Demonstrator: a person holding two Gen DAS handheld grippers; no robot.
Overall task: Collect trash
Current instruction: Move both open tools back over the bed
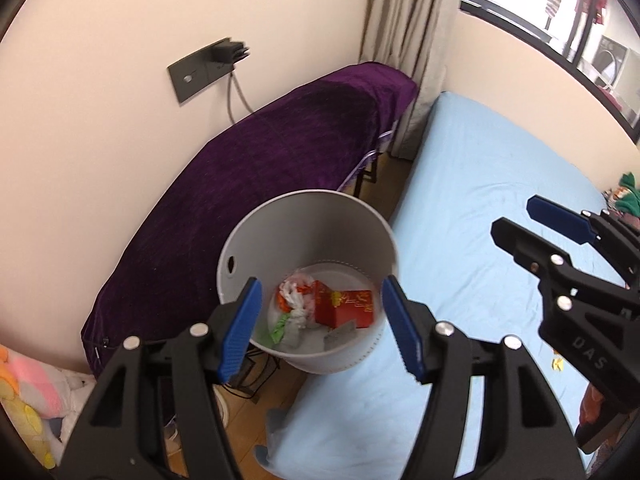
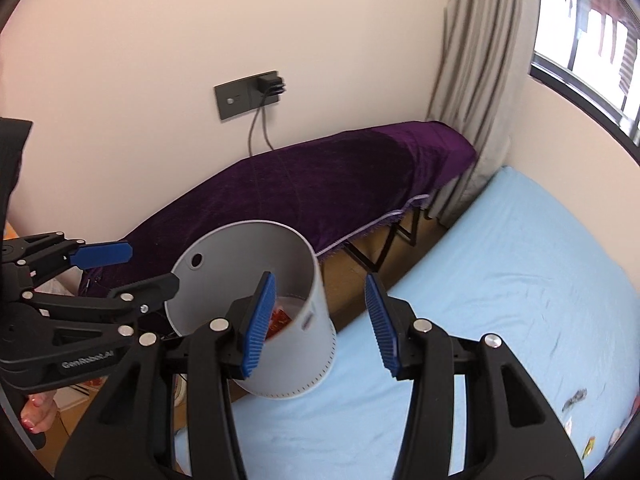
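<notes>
A grey round trash bin [image 1: 360, 240] stands on the edge of the blue bed [image 1: 480, 184], tilted toward me. Inside lie a red box [image 1: 346, 306], crumpled plastic wrappers [image 1: 294, 292] and green scraps. My left gripper [image 1: 320, 328] is open and empty, just in front of the bin's near rim. My right gripper [image 1: 516, 220] is open and empty, to the right of the bin over the bed. In the right wrist view the bin [image 2: 312, 344] sits between the left gripper [image 2: 148, 268] and my right gripper [image 2: 320, 324]. Small trash bits [image 2: 576, 398] lie on the sheet at lower right.
A purple-covered bench [image 1: 260, 168] runs along the wall behind the bin. A wall socket with a plug and cable [image 1: 204, 68] is above it. A curtain [image 1: 400, 20] and window are at the far end. Soft toys [image 1: 28, 392] lie at lower left, and colourful items [image 1: 628, 196] at the bed's right edge.
</notes>
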